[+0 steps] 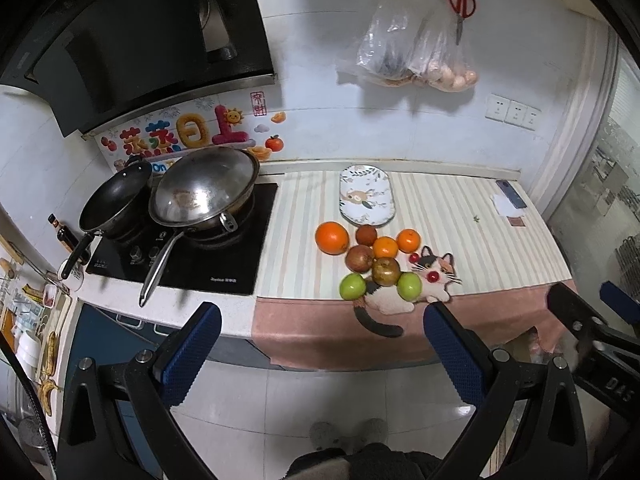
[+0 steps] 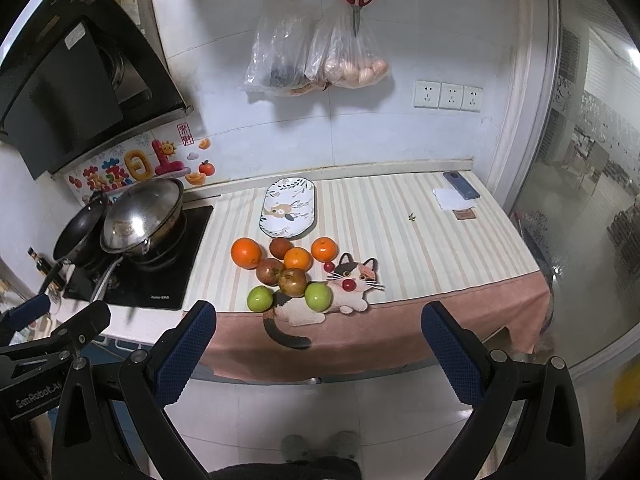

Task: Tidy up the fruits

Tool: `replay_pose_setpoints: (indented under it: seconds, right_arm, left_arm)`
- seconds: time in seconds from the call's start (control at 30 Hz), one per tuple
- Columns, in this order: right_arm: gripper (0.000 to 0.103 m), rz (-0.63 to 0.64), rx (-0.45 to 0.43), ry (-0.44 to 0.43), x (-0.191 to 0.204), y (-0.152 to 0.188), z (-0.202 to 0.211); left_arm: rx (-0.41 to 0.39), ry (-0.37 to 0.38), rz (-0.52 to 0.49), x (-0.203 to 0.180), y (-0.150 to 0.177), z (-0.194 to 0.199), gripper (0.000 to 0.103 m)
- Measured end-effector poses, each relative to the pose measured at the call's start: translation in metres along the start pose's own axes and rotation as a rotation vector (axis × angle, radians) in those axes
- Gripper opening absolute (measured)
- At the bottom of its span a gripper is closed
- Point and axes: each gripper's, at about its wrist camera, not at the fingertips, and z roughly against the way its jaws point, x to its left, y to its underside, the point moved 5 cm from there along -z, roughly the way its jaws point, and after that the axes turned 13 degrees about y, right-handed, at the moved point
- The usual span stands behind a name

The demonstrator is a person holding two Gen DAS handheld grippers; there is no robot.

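- Orange, green and brown-red fruit sits bunched on the striped cloth (image 2: 420,232), near the counter's front edge, none sorted.
- Count, as far as visible: big orange (image 2: 246,253), two small oranges (image 2: 298,259) (image 2: 324,249), three brown-red fruits (image 2: 280,246) (image 2: 270,270) (image 2: 292,282), two green apples (image 2: 260,298) (image 2: 318,296), two cherries (image 2: 329,267) (image 2: 348,285).
- Most pieces touch a neighbour; the cherries and one green apple lie on the cat mat (image 2: 336,300).
- Plate (image 2: 288,206) lies just behind the pile, nothing on it. Judged to be the likely destination, though the task does not say so.
- Left gripper (image 1: 320,322): jaws wide apart, holding nothing, short of the counter edge, well apart from the fruit.
- Right gripper (image 2: 318,320): jaws wide apart, holding nothing, likewise short of the counter.
- Stove side: wok (image 1: 206,190) and pan (image 1: 114,204) on the hob, clear of the work.
- Progress, judged: nothing done. Every piece remains to be picked and placed.
- Risk noted: round fruit packed close; lifting one may roll the others toward the edge.
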Motion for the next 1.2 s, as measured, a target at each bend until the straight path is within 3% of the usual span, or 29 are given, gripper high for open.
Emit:
replay_pose_setpoints:
  seconds: [0.27,0.57,0.8,0.97,1.1,1.2]
  right_arm:
    - [0.103,-0.09,0.092,-0.082,0.025,0.007,-0.054]
    - [0.103,-0.147,0.299,-0.107,0.046,0.007,-0.184]
    - [0.103,-0.153,0.404,-0.132,0.059,-0.017,-0.304]
    - [0.103,-0.127,0.491,-0.129,0.07,-0.038,-0.392]
    - [0.103,-0.111,0.56,-0.137,0.078,-0.046,-0.447]
    - [0.103,-0.103,0.604,-0.143,0.083,-0.05,-0.479]
  left_arm:
    - [0.021,-0.034,0.006,0.047,-0.017,-0.059,0.103]
    - [0.235,-0.023,0.071,0.084,-0.03,-0.175,0.103]
    - [0.435,0.022,0.258,0.113,-0.047,-0.292,0.102]
    - [0.524,0.081,0.427,0.124,-0.063,-0.369,0.102]
    - [0.611,0.122,0.599,0.131,-0.06,-0.431,0.102]
    - [0.671,0.118,0.66,0.131,-0.051,-0.462,0.102]
